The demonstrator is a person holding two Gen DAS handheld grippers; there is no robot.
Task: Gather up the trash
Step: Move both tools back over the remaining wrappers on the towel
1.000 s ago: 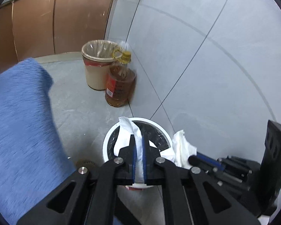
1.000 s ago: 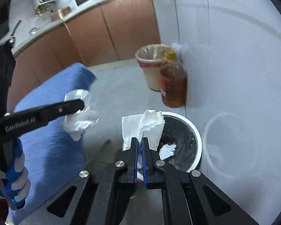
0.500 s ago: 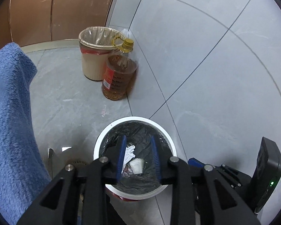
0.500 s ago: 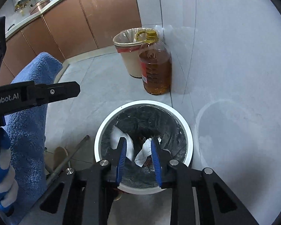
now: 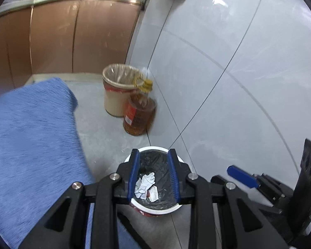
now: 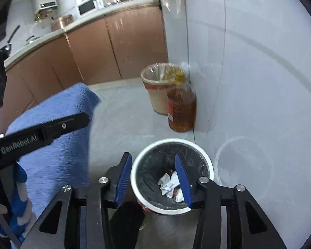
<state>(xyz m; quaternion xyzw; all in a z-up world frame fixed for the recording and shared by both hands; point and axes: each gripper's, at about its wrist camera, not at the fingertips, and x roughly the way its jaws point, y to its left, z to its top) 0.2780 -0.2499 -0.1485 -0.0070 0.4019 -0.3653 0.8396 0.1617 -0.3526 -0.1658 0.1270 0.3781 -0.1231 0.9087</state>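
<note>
A white bin (image 5: 155, 209) with a black liner stands on the floor by the wall. Crumpled white tissues (image 5: 145, 184) lie inside it. My left gripper (image 5: 153, 151) hangs above the bin, open, with nothing between its blue pads. The right wrist view shows the same bin (image 6: 172, 141) and tissues (image 6: 169, 184) below my right gripper (image 6: 152, 155). Its jaws are opening and hold nothing. One black finger of the left gripper (image 6: 62, 124) crosses that view at the left. A blue-padded finger of the right gripper (image 5: 241, 176) shows at the right of the left wrist view.
A beige bin with a clear liner (image 5: 118, 91) and a bottle of amber oil (image 5: 139, 116) stand farther along the tiled wall (image 5: 217, 62). A blue cloth-covered surface (image 5: 31, 134) fills the left. Brown cabinets (image 5: 72, 31) line the back. A gloved hand (image 6: 18, 203) holds the left gripper.
A second ago each gripper was shut on a white tissue above the bin. Both have opened, the tissues now lie in the bin, and both grippers have risen.
</note>
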